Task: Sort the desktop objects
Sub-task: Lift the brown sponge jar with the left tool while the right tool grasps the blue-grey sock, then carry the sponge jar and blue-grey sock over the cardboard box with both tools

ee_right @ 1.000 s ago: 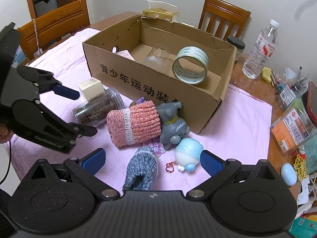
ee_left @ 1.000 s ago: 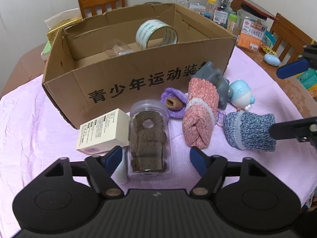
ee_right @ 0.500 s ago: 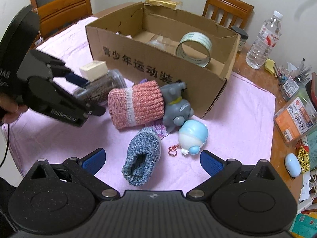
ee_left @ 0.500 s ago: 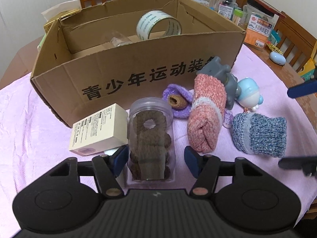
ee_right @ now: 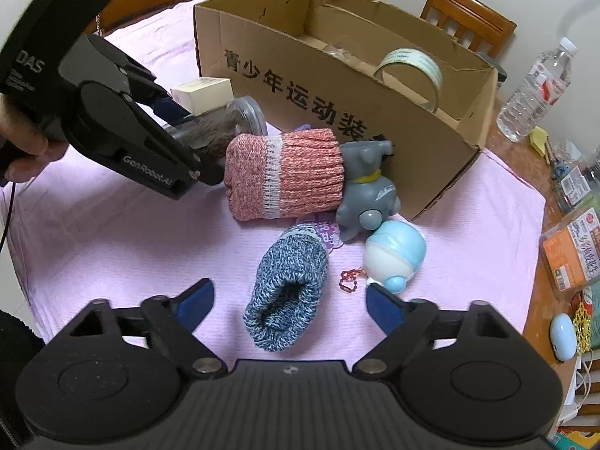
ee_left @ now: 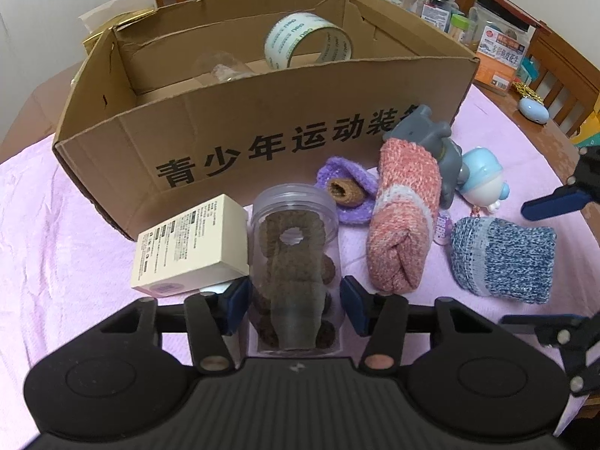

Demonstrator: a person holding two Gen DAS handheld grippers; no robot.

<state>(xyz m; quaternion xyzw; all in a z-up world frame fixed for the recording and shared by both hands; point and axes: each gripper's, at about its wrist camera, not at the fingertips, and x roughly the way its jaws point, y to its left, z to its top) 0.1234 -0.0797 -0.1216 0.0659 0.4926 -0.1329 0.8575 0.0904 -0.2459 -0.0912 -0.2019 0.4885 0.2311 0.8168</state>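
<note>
A clear plastic jar (ee_left: 294,262) of brown rings lies on the pink cloth, between the fingers of my left gripper (ee_left: 294,302), whose pads sit at its sides. It also shows in the right wrist view (ee_right: 225,123). My right gripper (ee_right: 288,305) is open just in front of a blue knitted sock (ee_right: 287,296). A pink knitted roll (ee_left: 403,221), a purple knit piece (ee_left: 347,195), a grey toy (ee_right: 369,191) and a light blue toy (ee_right: 393,258) lie beside the cardboard box (ee_left: 262,131), which holds a tape roll (ee_left: 307,39).
A cream carton (ee_left: 191,243) lies against the jar's left side. Bottles, packets and jars (ee_left: 498,56) crowd the table's far right edge. A water bottle (ee_right: 536,90) stands behind the box. Wooden chairs (ee_right: 468,18) ring the table.
My left gripper has moved forward around the jar and its fingers have narrowed onto it. My right gripper has moved in toward the blue sock.
</note>
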